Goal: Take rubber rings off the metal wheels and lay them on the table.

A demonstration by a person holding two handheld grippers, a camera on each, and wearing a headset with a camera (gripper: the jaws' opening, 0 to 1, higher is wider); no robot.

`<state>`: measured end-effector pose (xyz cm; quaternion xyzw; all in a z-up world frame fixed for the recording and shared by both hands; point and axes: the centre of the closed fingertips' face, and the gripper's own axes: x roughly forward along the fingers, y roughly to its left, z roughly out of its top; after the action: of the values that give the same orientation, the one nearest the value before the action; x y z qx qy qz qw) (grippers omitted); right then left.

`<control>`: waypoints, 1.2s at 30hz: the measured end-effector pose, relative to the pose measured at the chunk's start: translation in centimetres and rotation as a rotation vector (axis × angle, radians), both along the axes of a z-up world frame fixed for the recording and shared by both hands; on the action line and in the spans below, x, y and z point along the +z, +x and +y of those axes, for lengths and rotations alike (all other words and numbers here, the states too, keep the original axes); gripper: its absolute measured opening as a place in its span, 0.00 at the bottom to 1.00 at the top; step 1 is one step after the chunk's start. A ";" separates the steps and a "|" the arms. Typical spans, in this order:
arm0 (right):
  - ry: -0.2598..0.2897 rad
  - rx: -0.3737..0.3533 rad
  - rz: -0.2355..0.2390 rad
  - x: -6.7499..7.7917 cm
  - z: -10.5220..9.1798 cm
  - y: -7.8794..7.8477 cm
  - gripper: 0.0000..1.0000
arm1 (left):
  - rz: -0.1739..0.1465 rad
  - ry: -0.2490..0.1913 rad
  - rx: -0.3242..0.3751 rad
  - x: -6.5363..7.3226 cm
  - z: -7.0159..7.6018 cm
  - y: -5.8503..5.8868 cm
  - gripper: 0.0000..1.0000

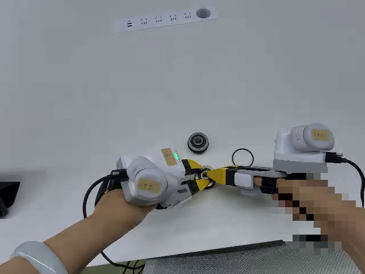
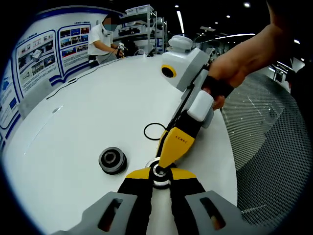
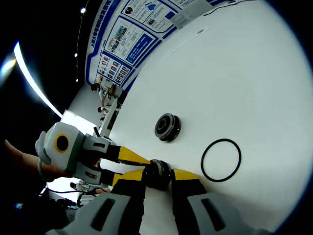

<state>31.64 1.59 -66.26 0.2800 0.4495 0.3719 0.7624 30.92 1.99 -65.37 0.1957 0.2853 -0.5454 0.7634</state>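
Two hand-held grippers meet over a white bench [image 1: 85,85], both closed narrowly on the same clamped wheel [image 2: 159,171]. The left hand-held gripper [image 2: 159,177] pinches it between its yellow-tipped jaws. The right hand-held gripper [image 3: 157,177] comes in from the opposite side, its jaws pressed to either side of that wheel. The wheel is held just above the bench near its front edge.

There are two metal wheels in all. The loose wheel [image 1: 198,142] sits on the bench just beyond the grippers. One black rubber ring [image 1: 243,157] lies flat on the bench near it, apart from both wheels. Whether either wheel carries a ring is hard to tell.

One white power strip [image 1: 165,19] lies at the far side of the bench. A person [image 2: 100,39] stands beyond it.
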 end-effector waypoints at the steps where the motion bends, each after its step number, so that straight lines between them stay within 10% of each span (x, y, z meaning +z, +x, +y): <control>1: 0.003 0.002 0.008 0.0 0.1 -0.1 0.22 | 0.000 0.000 0.001 0.0 0.0 0.0 0.13; 36: 0.007 -0.016 0.027 0.5 -0.7 -0.9 0.06 | 0.001 -0.004 0.007 0.0 0.0 0.0 0.13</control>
<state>30.75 0.91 -65.78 0.2913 0.4563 0.3635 0.7582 30.90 1.99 -65.36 0.1927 0.2852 -0.5434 0.7656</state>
